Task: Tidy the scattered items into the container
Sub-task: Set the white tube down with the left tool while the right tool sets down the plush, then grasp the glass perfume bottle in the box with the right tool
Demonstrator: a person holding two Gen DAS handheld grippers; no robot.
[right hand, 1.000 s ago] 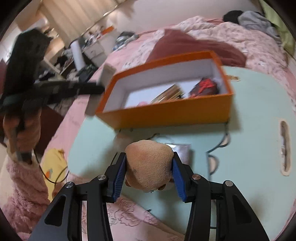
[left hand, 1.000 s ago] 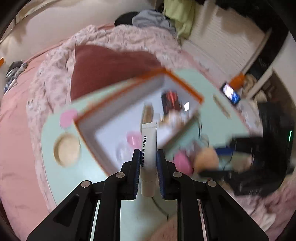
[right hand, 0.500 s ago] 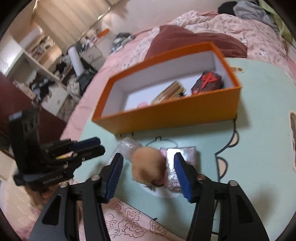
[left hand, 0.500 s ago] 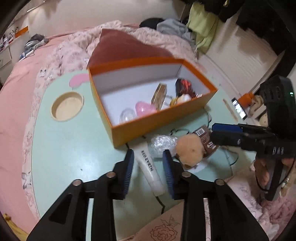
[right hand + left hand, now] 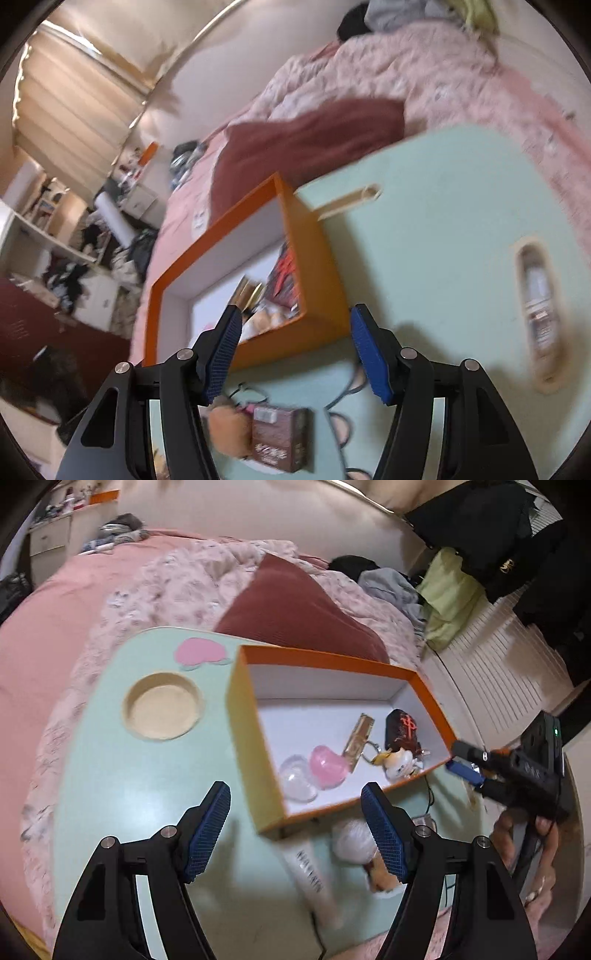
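Note:
An open orange box [image 5: 255, 760] stands on the mint-green table [image 5: 122, 775] and holds a clear shell, a pink shell, a gold clip, a black pouch and a small toy. In front of it lie a white tube [image 5: 310, 878], a crumpled plastic ball [image 5: 351, 842] and a tan plush ball [image 5: 380, 878]. My left gripper [image 5: 295, 830] is open and empty above them. My right gripper [image 5: 295, 354] is open and empty over the box's [image 5: 317, 266] near corner, with the plush ball [image 5: 225, 432] and a brown packet [image 5: 280, 439] below it.
A round wooden recess [image 5: 162, 710] and a pink heart mark [image 5: 197, 651] sit on the table's left side. A slot with a small object [image 5: 539, 306] is on the right. A pink bed with a maroon cushion [image 5: 291, 605] lies behind.
Both grippers opened and let go: the tube and the plush ball now lie on the table in front of the box. Both grippers pulled back and rose.

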